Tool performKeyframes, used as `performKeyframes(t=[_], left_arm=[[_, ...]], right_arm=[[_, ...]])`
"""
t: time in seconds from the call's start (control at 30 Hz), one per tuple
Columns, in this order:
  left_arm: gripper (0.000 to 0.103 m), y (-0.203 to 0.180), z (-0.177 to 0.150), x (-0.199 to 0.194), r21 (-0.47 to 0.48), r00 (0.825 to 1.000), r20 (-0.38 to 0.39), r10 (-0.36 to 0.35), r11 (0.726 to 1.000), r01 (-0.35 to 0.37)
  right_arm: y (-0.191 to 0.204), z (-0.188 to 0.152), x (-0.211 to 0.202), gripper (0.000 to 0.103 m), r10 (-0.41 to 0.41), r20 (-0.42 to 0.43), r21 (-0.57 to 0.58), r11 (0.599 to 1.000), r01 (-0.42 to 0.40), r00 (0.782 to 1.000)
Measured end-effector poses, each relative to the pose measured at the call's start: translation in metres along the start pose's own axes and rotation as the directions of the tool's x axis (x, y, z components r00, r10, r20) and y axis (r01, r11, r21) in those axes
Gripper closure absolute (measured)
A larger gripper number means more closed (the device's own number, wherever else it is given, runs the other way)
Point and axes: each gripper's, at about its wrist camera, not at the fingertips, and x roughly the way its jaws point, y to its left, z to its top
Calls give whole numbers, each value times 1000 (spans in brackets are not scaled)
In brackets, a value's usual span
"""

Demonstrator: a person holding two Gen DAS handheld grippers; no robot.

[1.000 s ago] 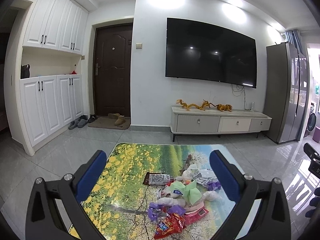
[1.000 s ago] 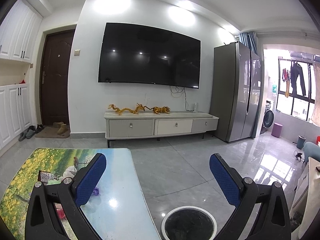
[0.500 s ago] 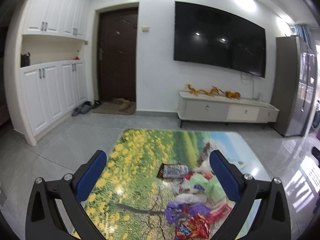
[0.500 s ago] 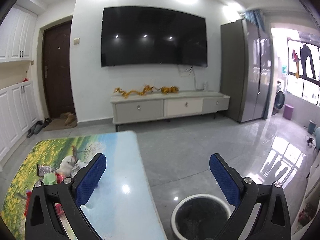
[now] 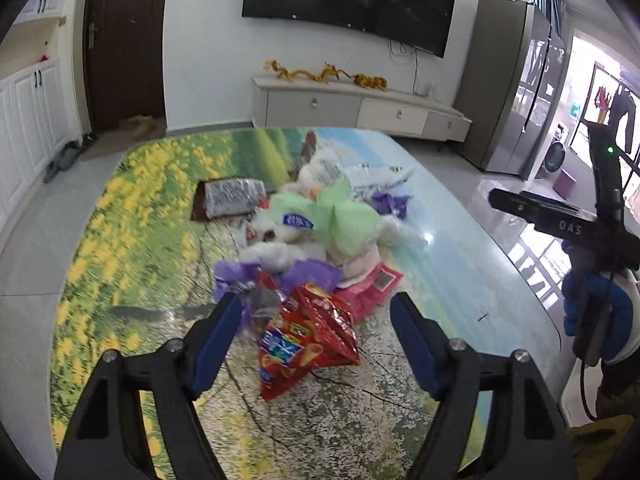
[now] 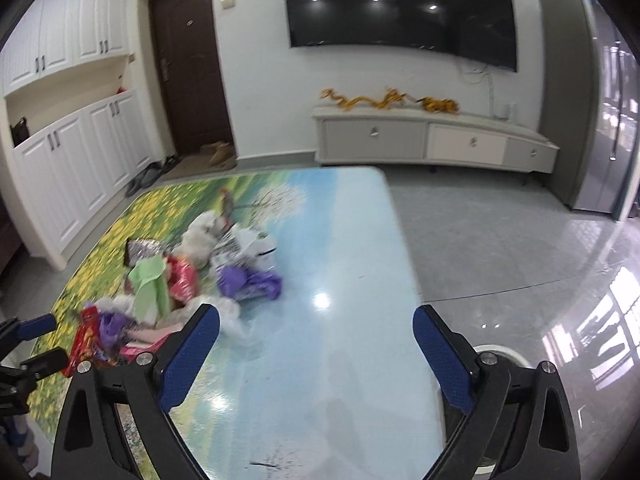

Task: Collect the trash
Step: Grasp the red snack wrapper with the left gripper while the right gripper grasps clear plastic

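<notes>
A heap of trash lies on the picture-printed table (image 5: 132,216): a red snack bag (image 5: 308,332) nearest me, purple wrappers (image 5: 236,276), a green paper (image 5: 344,216), white tissues (image 5: 276,254), a pink packet (image 5: 372,284) and a dark foil bag (image 5: 232,200). My left gripper (image 5: 316,344) is open, its fingers on either side of the red snack bag, not closed on it. My right gripper (image 6: 316,356) is open and empty over the table's bare blue part (image 6: 340,320), right of the heap (image 6: 180,280). The left gripper's fingers (image 6: 36,326) show at the left edge.
A white round bin (image 6: 500,354) stands on the floor right of the table, mostly hidden by my right finger. A TV cabinet (image 5: 360,108), fridge (image 5: 512,92), door (image 5: 124,40) and white cupboards (image 6: 72,152) line the walls. The right gripper's body (image 5: 560,220) shows right of the table.
Both grippers have dropped and tilted down toward the table. The left one has moved in over the heap and now straddles the red snack bag. The right one has swung left over the table.
</notes>
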Motion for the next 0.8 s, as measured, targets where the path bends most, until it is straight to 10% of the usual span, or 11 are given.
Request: performKeyframes(t=[0.3, 0.43, 0.6, 0.8], left_arm=[[82, 7, -6, 21, -20, 994, -83, -77, 997, 75], [91, 6, -8, 15, -6, 992, -69, -101, 995, 101], [95, 7, -9, -1, -11, 991, -46, -123, 992, 123], [96, 7, -7, -24, -13, 993, -1, -119, 993, 119]], right_arm=[[28, 2, 60, 40, 222, -138, -14, 974, -226, 965], [43, -1, 88, 51, 269, -199, -31, 960, -280, 943], [53, -12, 96, 91, 278, -220, -63, 952, -298, 935], [48, -13, 70, 94, 252, -164, -72, 961, -267, 954]])
